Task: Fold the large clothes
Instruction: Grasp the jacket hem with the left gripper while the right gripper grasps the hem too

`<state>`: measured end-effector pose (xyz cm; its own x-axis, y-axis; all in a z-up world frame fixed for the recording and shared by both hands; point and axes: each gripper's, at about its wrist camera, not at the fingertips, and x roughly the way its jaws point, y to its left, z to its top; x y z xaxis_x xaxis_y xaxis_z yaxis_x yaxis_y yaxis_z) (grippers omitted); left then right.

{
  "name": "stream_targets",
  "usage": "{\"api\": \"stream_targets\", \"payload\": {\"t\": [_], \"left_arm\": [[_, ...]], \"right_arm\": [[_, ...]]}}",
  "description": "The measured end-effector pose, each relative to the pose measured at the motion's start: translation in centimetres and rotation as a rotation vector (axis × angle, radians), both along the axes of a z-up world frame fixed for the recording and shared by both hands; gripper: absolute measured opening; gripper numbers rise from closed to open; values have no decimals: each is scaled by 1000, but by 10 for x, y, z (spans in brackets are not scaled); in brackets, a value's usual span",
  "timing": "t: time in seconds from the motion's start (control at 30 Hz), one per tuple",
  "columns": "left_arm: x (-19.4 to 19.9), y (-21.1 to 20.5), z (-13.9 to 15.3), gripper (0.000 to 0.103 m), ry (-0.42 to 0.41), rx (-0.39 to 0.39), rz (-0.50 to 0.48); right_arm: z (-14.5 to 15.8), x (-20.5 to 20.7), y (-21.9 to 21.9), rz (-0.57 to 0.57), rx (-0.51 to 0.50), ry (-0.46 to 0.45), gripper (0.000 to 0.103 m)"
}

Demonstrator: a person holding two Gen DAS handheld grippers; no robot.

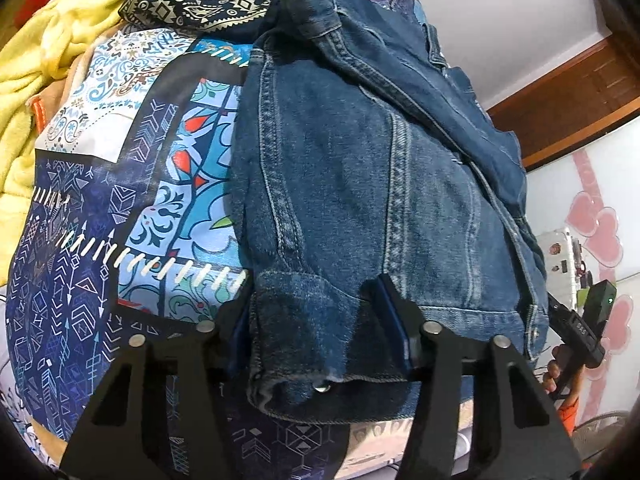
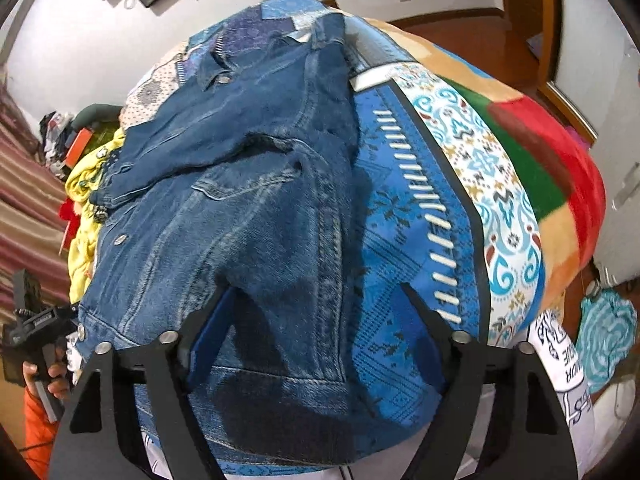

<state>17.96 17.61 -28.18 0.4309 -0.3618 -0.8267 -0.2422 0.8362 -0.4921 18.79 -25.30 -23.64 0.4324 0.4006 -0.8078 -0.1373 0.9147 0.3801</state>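
- The denim jacket [image 1: 360, 184] fills the middle of both wrist views, lying on the blue patterned bedspread [image 1: 120, 208] with its sleeves already crossed over the body toward the top of each frame.
- In the left wrist view your left gripper [image 1: 316, 292] straddles the bottom hem at the lower centre. A cuff-like fold of denim sits between the two blue-padded fingers [image 1: 390, 300], and the jaws stand about half open. I cannot tell whether the pads are pressing the cloth yet.
- In the right wrist view your right gripper [image 2: 316, 304] sits at the lower centre over the other hem corner. Its jaws are wider, with the jacket's edge under the left finger and bare bedspread under the right one (so nothing is clamped there that I can see).
- Judging from this, you are at the grasp step for the bottom-to-collar fold, with both hands on the hem.
- The next move calls for both jaws to close on the full thickness of the hem, then lift together and carry it toward the collar at the top of the frame.
- Keep the two hands level with each other, or the stiff denim may skew and drag the crossed sleeves out of place.
- The yellow garment [image 1: 36, 60] at the upper left lies beside the jacket, so steer clear of it.
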Motion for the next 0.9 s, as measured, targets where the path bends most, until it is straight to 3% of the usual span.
{"api": "stream_targets", "payload": {"t": [0.07,0.2,0.27,0.53,0.67,0.9], "left_arm": [[0,-1,0,47,-7,-9,-1],[0,3,-1,24,-24,-66,38],[-5,11,1,21,-32,-77,49],[5,15,61,12,-183,15,32],[29,10,102,12,-273,49,12],[88,13,164,12,-421,109,40]], "right_arm": [[1,1,3,22,9,-9,57],[-5,5,5,39,85,-3,30],[-4,9,6,49,138,3,12],[35,26,26,109,143,-112,9],[62,46,36,145,159,-184,8],[109,99,48,127,85,-330,8]]}}
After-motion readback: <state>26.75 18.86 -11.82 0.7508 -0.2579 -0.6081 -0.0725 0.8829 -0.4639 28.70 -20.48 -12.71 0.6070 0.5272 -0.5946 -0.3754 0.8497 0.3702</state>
